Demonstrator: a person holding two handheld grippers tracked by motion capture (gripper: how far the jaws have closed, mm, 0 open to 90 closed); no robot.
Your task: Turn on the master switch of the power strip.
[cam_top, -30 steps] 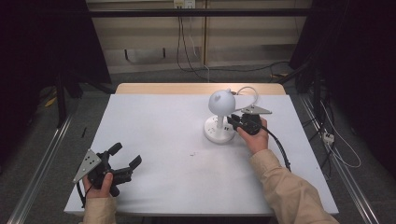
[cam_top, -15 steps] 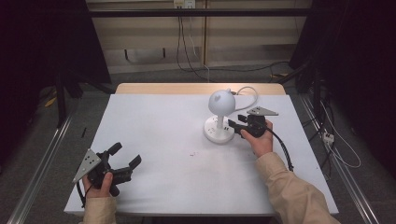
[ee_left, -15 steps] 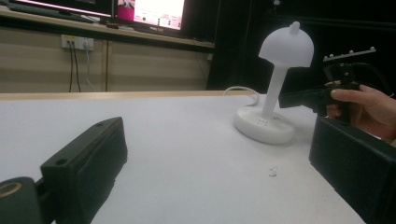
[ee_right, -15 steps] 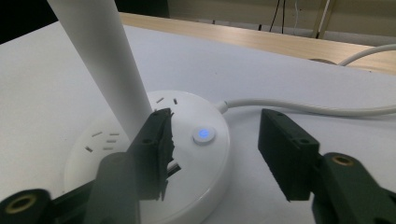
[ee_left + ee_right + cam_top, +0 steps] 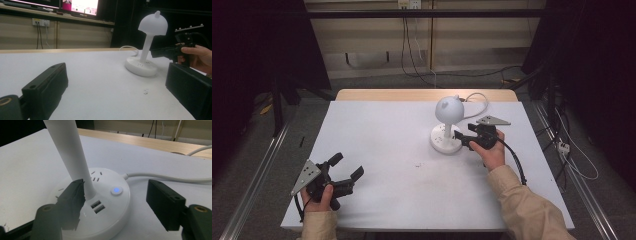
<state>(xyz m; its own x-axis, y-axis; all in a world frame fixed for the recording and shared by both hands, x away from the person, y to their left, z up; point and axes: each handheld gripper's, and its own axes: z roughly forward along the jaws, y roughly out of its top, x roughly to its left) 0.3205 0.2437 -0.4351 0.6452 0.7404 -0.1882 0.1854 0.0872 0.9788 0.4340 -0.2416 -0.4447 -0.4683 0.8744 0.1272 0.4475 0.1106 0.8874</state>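
A white table lamp (image 5: pixel 447 125) with a dome head stands on a round base (image 5: pixel 107 202) at the table's back right. The base carries a blue-lit button (image 5: pixel 116 190), two USB ports (image 5: pixel 98 206) and socket slots. My right gripper (image 5: pixel 463 140) is open at the base's right side, low over it. Its left jaw sits beside the stem (image 5: pixel 70 152) and its right jaw hangs off the base over the table. The left gripper (image 5: pixel 346 169) rests open near the front left corner with nothing between its jaws. From it I see the lamp (image 5: pixel 149 47) and the right gripper (image 5: pixel 168 51) far off.
The lamp's white cable (image 5: pixel 477 100) loops behind it toward the table's far wooden edge (image 5: pixel 422 94). A small dark speck (image 5: pixel 417 165) lies mid-table. Metal rails (image 5: pixel 252 180) run along both sides of the white table (image 5: pixel 382 135).
The right gripper has shifted slightly right and its jaws have dipped toward the lamp's base. The left gripper has stayed put.
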